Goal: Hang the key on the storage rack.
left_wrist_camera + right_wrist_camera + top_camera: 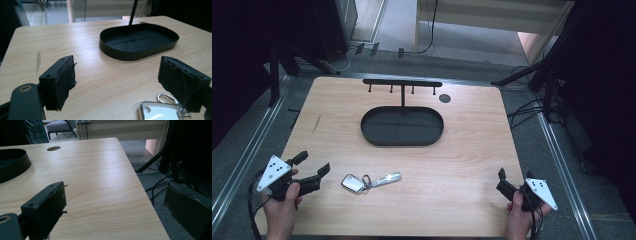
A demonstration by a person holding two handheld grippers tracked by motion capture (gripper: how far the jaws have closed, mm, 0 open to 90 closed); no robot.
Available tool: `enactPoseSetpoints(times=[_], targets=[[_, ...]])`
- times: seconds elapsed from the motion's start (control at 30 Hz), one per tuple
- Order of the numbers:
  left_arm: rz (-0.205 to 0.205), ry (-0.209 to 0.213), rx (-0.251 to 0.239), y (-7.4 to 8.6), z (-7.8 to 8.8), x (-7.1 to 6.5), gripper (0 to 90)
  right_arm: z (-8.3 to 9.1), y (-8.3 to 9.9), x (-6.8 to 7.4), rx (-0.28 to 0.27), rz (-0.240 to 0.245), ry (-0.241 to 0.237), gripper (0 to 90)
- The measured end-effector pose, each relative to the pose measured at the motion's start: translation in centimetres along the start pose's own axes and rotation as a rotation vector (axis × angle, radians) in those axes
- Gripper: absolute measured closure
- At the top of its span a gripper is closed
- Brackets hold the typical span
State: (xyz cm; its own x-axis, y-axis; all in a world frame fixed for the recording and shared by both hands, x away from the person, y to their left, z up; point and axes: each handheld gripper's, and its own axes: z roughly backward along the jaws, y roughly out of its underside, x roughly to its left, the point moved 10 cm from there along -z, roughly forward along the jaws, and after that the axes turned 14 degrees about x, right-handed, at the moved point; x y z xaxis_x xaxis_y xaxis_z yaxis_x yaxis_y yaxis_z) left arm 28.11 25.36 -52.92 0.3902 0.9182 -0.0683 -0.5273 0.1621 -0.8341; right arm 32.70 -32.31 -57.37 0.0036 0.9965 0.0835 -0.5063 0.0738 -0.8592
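On the table, near edge: the work items and both hand-held tools lie along the person's side of the light wood-grain table (462, 150).
Key set: a silver car key fob with a metal clip ring and a slim silver tag (368, 181) lies flat on the table, just right of the left tool's jaw tips; no jaw touches it. In the left gripper view the white-faced fob (160, 112) sits low right, in front of the right-hand jaw.
Left gripper (314, 167): held in the person's left hand (282, 205) at the near left corner, pointing right and away; jaws spread wide, nothing between them.
Right gripper (504, 182): held in the person's right hand (518, 215) at the near right corner, over the table's right edge; jaws spread wide, holding nothing.
Tray stand: a black oval metal tray with an upright post and a hook bar on top (402, 126) stands at the table's middle, far side, well apart from the key set.
Table port: a round dark hole (444, 98) lies right of the hook bar.
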Motion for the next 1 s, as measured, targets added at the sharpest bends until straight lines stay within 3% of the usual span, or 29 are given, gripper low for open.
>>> enactPoseSetpoints(times=[0.13, 0.3, 0.57, 0.9, 0.93, 1.0], targets=[[-0.041, 0.005, 0.046, -0.6, -0.4, -1.0, 14.4, 0.0, 0.0, 0.0, 0.001, -0.002, 0.0, 3.7], [-0.133, 0.031, 0.116, -1.2, -1.2, -3.1, 14.4, 0.0, 0.0, 0.0, -0.002, -0.003, -0.002, 3.7], [-0.263, 0.068, 0.239, -0.7, -2.4, -6.0, 14.5, 0.0, 0.0, 0.0, -0.003, -0.006, -0.006, 3.7], [-0.359, 0.099, 0.324, -0.5, -3.6, -8.7, 14.5, 0.0, 0.0, -0.1, -0.002, -0.013, -0.008, 3.7], [-0.386, 0.099, 0.335, -0.4, -3.8, -9.2, 15.0, 0.0, 0.0, -0.1, -0.001, -0.016, -0.009, 3.7], [-0.392, 0.102, 0.339, -0.4, -3.9, -9.4, 16.6, 0.0, 0.0, -0.1, -0.001, -0.016, -0.009, 3.8]])
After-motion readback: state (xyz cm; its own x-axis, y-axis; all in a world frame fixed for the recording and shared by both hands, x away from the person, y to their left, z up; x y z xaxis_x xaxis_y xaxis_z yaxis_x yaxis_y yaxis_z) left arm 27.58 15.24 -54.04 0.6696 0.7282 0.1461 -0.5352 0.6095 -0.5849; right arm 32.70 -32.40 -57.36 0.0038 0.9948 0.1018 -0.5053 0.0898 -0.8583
